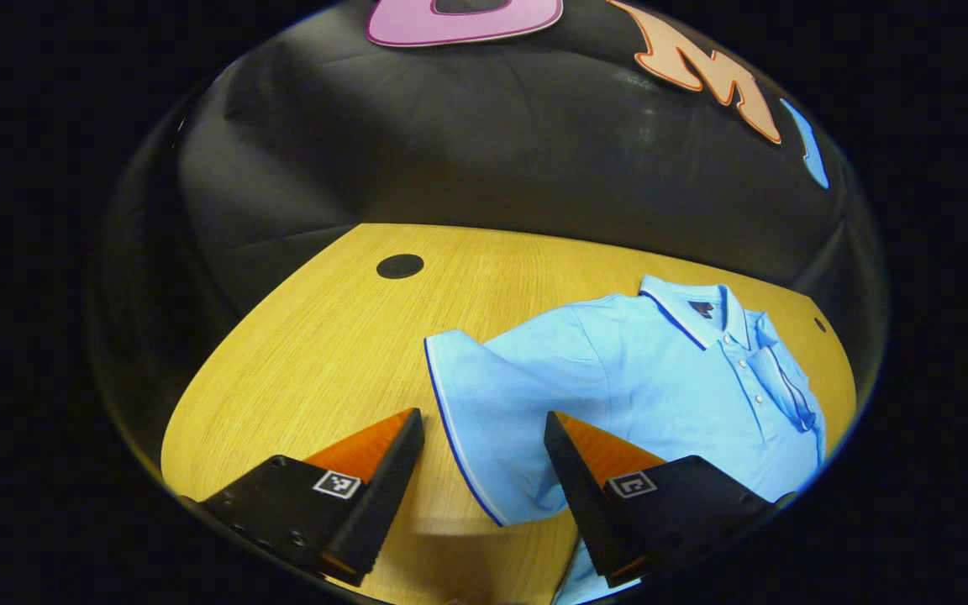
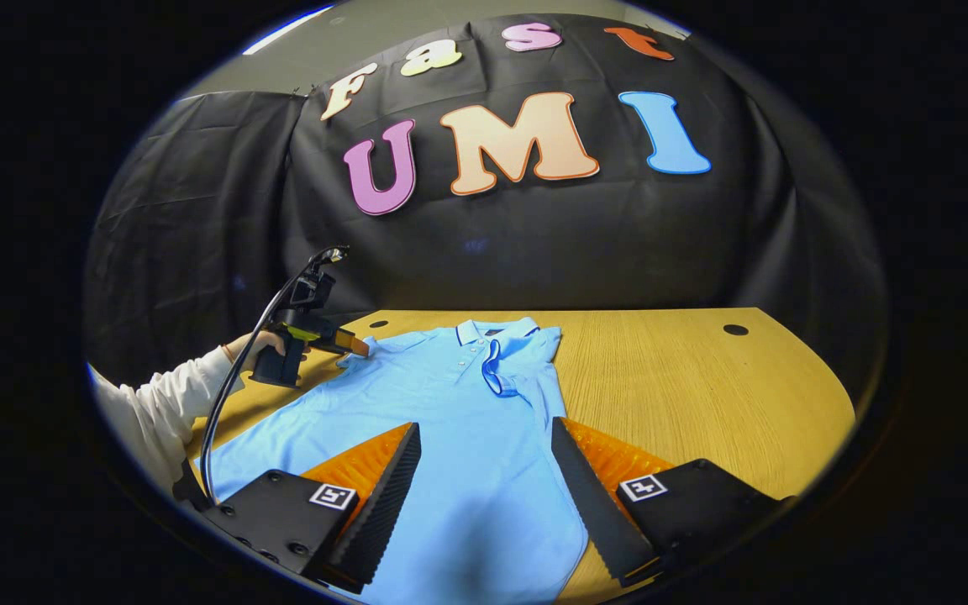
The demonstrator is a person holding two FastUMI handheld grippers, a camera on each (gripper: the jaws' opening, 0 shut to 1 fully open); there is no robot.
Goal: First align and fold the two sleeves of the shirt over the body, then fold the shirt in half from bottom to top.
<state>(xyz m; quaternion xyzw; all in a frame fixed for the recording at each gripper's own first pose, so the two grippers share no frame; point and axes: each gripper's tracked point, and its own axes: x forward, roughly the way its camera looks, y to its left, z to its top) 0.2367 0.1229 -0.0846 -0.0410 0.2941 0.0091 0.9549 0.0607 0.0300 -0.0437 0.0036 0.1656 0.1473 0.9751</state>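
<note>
A light-blue polo shirt [image 1: 660, 378] lies face up on the wooden table [image 1: 324, 336], collar toward the far wall. Its left sleeve [image 1: 476, 395] is spread out flat, and my left gripper [image 1: 482, 418] hovers open over the sleeve's cuff edge. The other sleeve [image 1: 778, 370] lies folded over the chest. In the right gripper view the shirt [image 2: 450, 403] stretches toward me with that folded sleeve [image 2: 505, 370] beside the placket. My right gripper [image 2: 485, 426] stands open above the shirt's lower body. The left gripper [image 2: 349, 344], held by a hand [image 2: 253, 344], sits at the shirt's far left sleeve.
The table [image 2: 686, 395] has bare wood to the right of the shirt, with a small black hole [image 2: 735, 329] near its back edge. Another black hole [image 1: 400, 266] shows in the left gripper view. A black cable [image 2: 232, 395] runs from the left gripper along a white sleeve [image 2: 156, 403].
</note>
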